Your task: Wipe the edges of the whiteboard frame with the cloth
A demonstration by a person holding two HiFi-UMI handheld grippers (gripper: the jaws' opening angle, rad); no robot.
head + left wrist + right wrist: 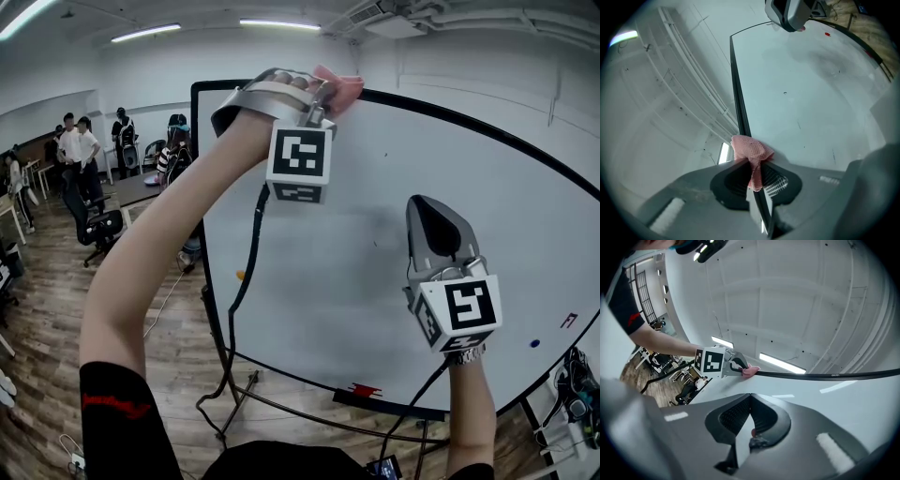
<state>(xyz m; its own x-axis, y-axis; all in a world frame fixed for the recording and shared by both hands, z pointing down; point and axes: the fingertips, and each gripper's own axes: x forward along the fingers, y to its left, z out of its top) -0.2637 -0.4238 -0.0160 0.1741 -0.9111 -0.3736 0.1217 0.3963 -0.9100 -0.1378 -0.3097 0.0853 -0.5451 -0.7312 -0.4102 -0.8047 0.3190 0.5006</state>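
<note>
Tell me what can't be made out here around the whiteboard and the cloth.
Whiteboard frame: its right side runs off the head view's edge.
Frame under the cloth: covered by it, held in the left gripper jaws.
Red item on the bottom ledge: too small in the head view.

Whiteboard (356, 262), right side out of view
</note>
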